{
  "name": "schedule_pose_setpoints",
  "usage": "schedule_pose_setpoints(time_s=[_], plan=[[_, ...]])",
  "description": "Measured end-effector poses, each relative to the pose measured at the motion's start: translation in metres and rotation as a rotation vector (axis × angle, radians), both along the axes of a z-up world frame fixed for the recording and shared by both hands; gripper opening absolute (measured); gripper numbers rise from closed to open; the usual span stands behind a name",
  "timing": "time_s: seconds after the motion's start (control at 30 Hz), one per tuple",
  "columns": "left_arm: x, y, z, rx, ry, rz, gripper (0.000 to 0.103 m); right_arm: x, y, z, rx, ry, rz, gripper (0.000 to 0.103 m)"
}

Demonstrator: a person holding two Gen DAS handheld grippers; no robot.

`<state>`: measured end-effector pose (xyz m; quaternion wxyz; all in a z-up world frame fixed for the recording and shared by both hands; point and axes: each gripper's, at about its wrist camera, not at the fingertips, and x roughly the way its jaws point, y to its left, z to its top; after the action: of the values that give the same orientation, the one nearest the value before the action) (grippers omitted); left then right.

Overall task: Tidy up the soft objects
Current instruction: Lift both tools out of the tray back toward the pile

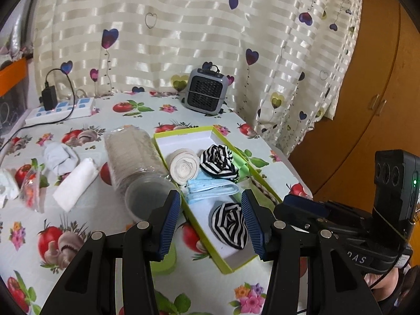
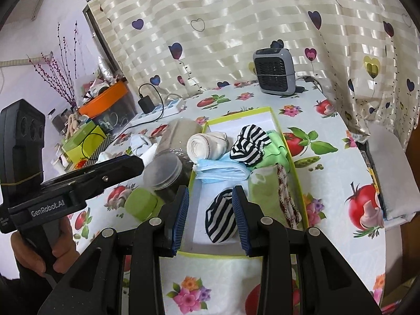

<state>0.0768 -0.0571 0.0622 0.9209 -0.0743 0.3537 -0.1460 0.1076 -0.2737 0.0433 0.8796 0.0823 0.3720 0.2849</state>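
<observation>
- Far left of the left gripper's (image 1: 211, 221) jaws, well apart on the tablecloth (image 1: 78, 236), lay a knotted white sock bundle (image 1: 59, 156) and beside it a folded white cloth (image 1: 76, 183), its long axis running diagonally away from the jaws. Both looked light and limp, best pinched across the thick middle.
- Just left of those jaws lay a clear plastic jar (image 1: 134, 162) on its side, mouth toward the camera.
- The left jaws stood open and empty, above the near end of the lime-green box (image 1: 225, 266).
- Ahead of them in the box sat a cream bandage roll (image 1: 183, 166), end-on, a blue face mask (image 1: 210, 187) lying crosswise, and a far striped sock ball (image 1: 219, 164).
- Between the jaw lines, though seemingly below them, lay the near striped sock ball (image 1: 231, 225), soft and squashable.
- The right gripper (image 2: 211, 219) was likewise open, holding nothing, the same sock (image 2: 220, 220) beneath it; a green cloth (image 2: 273, 148) lay beyond, to the right.
</observation>
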Motion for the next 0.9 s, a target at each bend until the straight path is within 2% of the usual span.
schedule_pose_setpoints(time_s=[0.4, 0.9], plan=[[-0.029, 0.027, -0.005, 0.006, -0.013, 0.042, 0.048, -0.017, 0.017, 0.005, -0.029, -0.014, 0.036, 0.035], [-0.042, 0.066, -0.023, -0.014, 0.028, 0.106, 0.048, -0.023, 0.033, 0.005, -0.050, -0.013, 0.064, 0.035]])
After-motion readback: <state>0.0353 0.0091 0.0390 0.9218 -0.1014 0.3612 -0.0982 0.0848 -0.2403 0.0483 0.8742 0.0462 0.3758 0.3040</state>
